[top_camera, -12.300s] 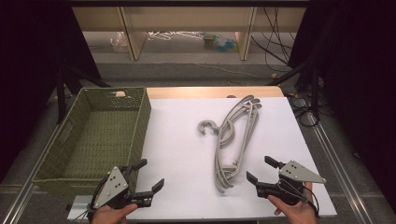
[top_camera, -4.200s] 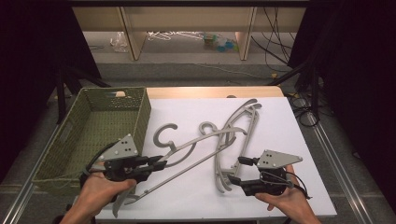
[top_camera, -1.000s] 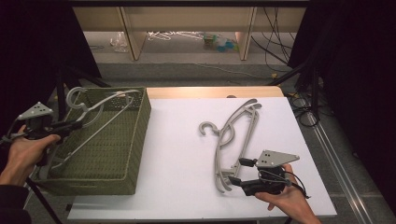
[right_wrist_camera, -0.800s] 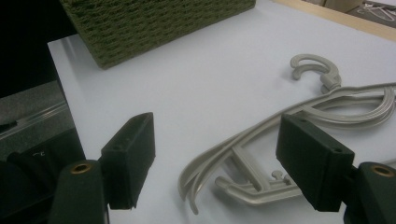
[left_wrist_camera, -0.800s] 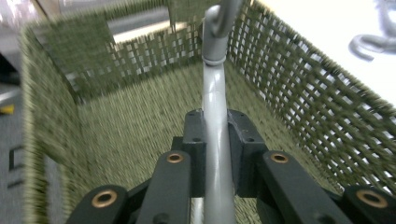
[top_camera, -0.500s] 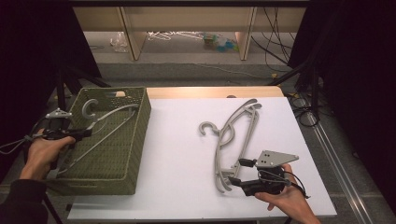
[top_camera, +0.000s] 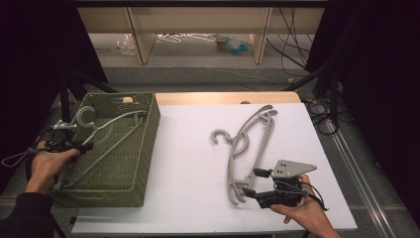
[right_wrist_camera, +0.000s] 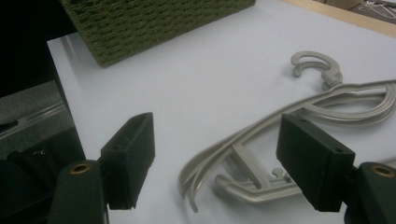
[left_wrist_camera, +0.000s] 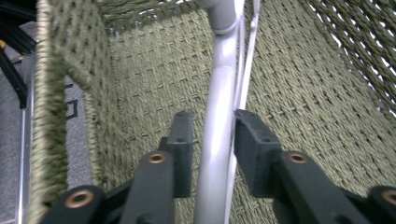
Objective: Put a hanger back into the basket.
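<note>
Since a second ago the left gripper (top_camera: 85,147) has dropped lower over the green woven basket (top_camera: 148,144), bringing the grey hanger (top_camera: 106,130) down inside it; the right gripper (top_camera: 251,184) has kept its place at the near right of the table.

Container: the basket is rectangular, of coarse olive weave with an open-lattice upper band and a cut-out handle in its far wall. It stands on the left edge of the white table (top_camera: 188,163). Contents: one grey hanger, lying slantwise, its hook (top_camera: 84,115) toward the far left corner and its arms running down toward the near wall. Whether it already rests on the basket floor cannot be told.

Left gripper: in the left gripper view its black jaws have just been opening, with the hanger's smooth round tube (left_wrist_camera: 215,140) between them; a slim gap shows at each pad, so the grip is released. The basket weave (left_wrist_camera: 154,84) lies close behind.

Right gripper: jaws spread wide, nothing between them, hovering just beside the lower ends of the hangers on the table.

Remaining items: a small stack of pale grey moulded-plastic hangers (top_camera: 247,144) on the white surface, flat-ribbed, curved at the shoulders, hooks (right_wrist_camera: 314,65) pointing away from the right gripper, well apart from the basket.
</note>
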Tool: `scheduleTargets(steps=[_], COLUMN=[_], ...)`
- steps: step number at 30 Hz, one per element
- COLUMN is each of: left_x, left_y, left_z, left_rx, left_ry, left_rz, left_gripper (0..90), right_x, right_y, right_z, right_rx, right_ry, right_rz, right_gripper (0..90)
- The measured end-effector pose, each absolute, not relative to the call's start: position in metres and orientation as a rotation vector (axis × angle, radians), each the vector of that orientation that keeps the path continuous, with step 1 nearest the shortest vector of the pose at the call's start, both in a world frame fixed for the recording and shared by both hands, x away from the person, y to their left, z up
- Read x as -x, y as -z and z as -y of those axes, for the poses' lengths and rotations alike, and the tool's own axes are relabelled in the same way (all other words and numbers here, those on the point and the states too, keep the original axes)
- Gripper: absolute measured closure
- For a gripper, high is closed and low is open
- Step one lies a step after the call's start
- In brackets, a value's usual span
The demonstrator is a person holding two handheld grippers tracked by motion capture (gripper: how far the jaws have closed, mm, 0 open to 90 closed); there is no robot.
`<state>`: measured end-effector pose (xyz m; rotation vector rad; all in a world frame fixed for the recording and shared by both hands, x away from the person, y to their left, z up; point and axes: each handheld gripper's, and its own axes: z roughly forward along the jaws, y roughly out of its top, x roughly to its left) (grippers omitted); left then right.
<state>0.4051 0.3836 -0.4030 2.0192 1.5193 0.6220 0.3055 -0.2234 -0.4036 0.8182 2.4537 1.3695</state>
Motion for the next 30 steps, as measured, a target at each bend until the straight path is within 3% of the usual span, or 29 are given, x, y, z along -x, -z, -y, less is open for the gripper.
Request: scheduleTargets(steps=[4, 8, 11, 15, 18, 25, 30], left_x=[-0.401, -0.386, -0.376, -0.371, -0.372, -0.358, -0.335], left_y=[0.397, 0.377, 0.365, 0.359, 0.362, 0.362, 0.362], left_z=[-0.383, -0.374, -0.368, -0.362, -0.362, -0.351, -0.318], left_rx=[-1.94, -1.832, -1.818, -1.917, -1.902, -1.774, -1.72], left_ry=[-0.668, -0.707, -0.731, -0.774, -0.772, -0.693, -0.651], left_rz=[-1.551, -1.503, -1.446, -1.402, -1.397, -1.359, -1.241], left_gripper=[48.7, 40.2, 39.4, 49.9, 49.1, 39.4, 34.2], right_x=[-0.307, -0.307, -0.308, -0.309, -0.308, -0.31, -0.312], right_y=[0.405, 0.407, 0.408, 0.409, 0.408, 0.41, 0.412], right_z=[0.223, 0.224, 0.225, 0.225, 0.224, 0.225, 0.225], right_rx=[-0.81, -0.827, -0.831, -0.836, -0.836, -0.836, -0.846], right_ry=[-1.388, -1.39, -1.392, -1.397, -1.394, -1.4, -1.416], right_rz=[-2.446, -2.45, -2.44, -2.445, -2.452, -2.444, -2.449], right_gripper=[29.1, 28.9, 28.7, 28.7, 28.7, 28.7, 28.4])
